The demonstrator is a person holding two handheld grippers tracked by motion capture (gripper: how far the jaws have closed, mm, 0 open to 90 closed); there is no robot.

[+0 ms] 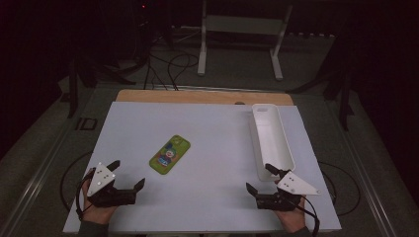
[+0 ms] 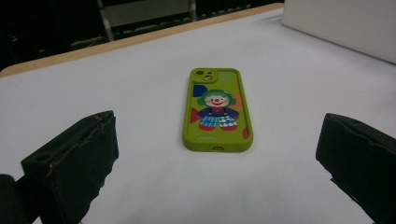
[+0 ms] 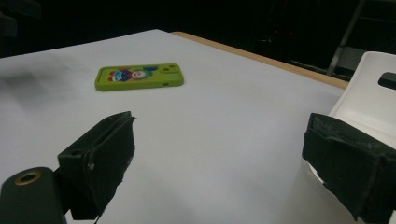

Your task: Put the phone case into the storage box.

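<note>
The green phone case (image 1: 170, 154) is lying flat on the white table (image 1: 217, 133), just ahead of the left gripper (image 1: 129, 174) and well apart from the right gripper (image 1: 261, 177). Both grippers are sitting with their jaws spread wide, holding nothing. The white tray (image 1: 272, 143) is lying just beside the right gripper, whose jaw is hiding part of its near end. The room behind is too dark to make out.

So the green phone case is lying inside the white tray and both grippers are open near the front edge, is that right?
Not quite. The green phone case lies on the white table surface, apart from the white tray, as the high view shows. The left gripper and right gripper are indeed open near the front edge.
</note>
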